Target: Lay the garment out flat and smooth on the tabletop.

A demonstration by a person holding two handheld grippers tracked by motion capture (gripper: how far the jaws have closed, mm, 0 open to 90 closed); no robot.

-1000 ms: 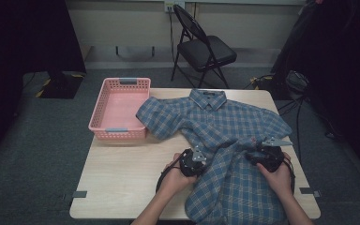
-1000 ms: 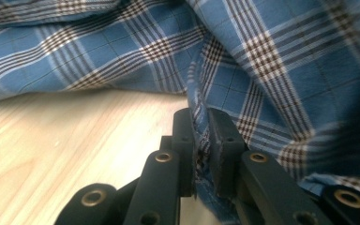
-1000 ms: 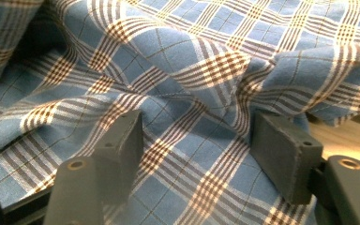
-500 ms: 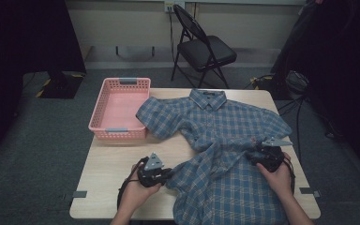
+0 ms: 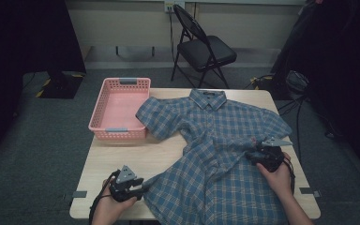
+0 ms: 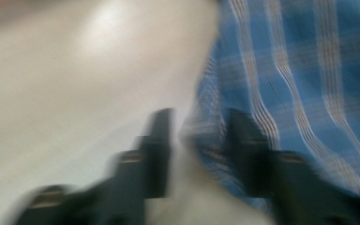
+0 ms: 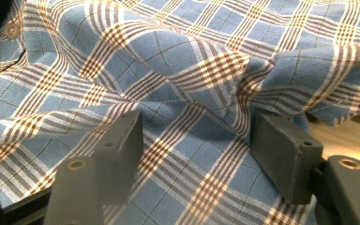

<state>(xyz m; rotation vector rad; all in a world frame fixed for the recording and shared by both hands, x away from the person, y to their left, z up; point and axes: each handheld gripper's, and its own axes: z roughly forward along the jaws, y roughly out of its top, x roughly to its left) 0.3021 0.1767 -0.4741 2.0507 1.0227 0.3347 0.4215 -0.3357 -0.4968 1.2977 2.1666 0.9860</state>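
A blue plaid short-sleeved shirt (image 5: pixel 220 136) lies spread on the light wooden table (image 5: pixel 136 157), collar at the far side. My left gripper (image 5: pixel 138 183) sits at the shirt's near left corner, by the table's front edge. In the blurred left gripper view its jaws have just been opening: they stand apart, and the shirt's hem (image 6: pixel 206 136) lies loose between the left gripper (image 6: pixel 194 117) fingertips. My right gripper (image 5: pixel 252 154) rests on the shirt's right side. There the right gripper (image 7: pixel 194 126) is open, with creased cloth (image 7: pixel 168 51) lying under and between the jaws.
A pink plastic basket (image 5: pixel 119 129) stands at the table's far left, touching the shirt's sleeve. A black folding chair (image 5: pixel 206 49) stands behind the table. Bare tabletop lies left of the shirt, in front of the basket.
My left gripper has moved left along the front of the table, drawing the shirt's lower corner out with it, and its jaws now stand apart. The right gripper has stayed put.
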